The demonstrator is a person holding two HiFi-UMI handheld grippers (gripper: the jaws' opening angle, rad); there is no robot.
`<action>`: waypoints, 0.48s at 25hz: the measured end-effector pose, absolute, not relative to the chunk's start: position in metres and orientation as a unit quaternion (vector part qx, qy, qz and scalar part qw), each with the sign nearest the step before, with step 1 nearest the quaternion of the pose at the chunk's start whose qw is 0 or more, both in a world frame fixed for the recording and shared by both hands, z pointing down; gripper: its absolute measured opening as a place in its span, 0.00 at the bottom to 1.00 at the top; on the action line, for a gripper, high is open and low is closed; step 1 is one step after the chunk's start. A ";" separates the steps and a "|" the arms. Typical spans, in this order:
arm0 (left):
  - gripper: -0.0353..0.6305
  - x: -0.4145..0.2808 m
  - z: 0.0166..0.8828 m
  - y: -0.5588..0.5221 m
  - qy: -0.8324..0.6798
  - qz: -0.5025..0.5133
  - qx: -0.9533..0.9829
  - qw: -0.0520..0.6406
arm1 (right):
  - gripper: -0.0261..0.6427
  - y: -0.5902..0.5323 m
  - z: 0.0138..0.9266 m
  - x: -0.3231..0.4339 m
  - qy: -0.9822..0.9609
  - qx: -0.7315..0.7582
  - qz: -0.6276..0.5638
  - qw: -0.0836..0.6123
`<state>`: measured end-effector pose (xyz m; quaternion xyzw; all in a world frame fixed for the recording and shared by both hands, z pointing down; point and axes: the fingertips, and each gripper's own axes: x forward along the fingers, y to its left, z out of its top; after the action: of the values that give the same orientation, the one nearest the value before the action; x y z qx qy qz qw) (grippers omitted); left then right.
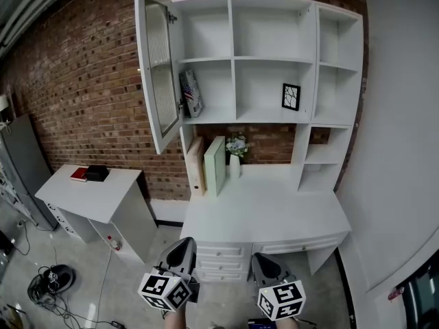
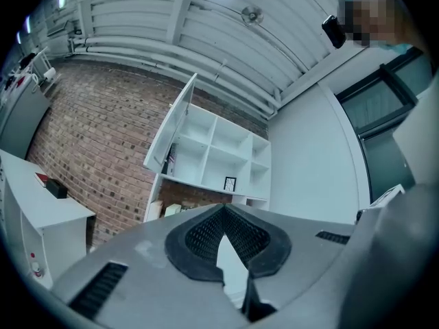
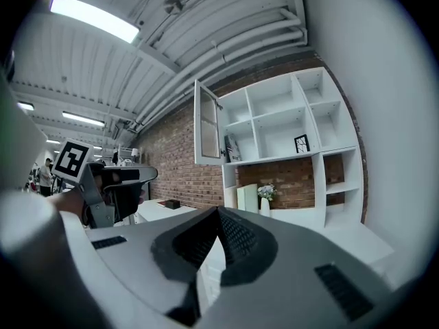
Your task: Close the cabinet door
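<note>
The white cabinet stands against a brick wall above a desk. Its glass-paned door at the upper left is swung wide open, out toward me. The door also shows in the left gripper view and the right gripper view. Both grippers hang low in front of the desk drawers, well below and away from the door. My left gripper has its jaws together on nothing. My right gripper is shut and empty as well.
The white desk top carries upright binders and a vase of flowers. A framed picture and a leaning book sit on shelves. A white side table stands at left, with cables on the floor.
</note>
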<state>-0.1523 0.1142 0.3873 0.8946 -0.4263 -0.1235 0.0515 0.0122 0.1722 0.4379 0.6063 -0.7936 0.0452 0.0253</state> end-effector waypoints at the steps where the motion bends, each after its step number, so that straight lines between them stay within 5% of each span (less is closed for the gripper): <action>1: 0.07 -0.153 0.387 0.115 -0.428 -0.126 0.894 0.052 | 0.04 0.173 0.437 0.014 -0.794 0.606 0.049 0.020; 12: 0.07 -0.164 0.399 0.088 -0.455 -0.150 0.875 0.076 | 0.04 0.146 0.444 0.026 -0.790 0.611 0.054 0.017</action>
<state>-0.1639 0.0882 0.3990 0.8745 -0.4550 -0.1498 0.0757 0.0256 0.1455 0.4437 0.6108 -0.7898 0.0541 0.0172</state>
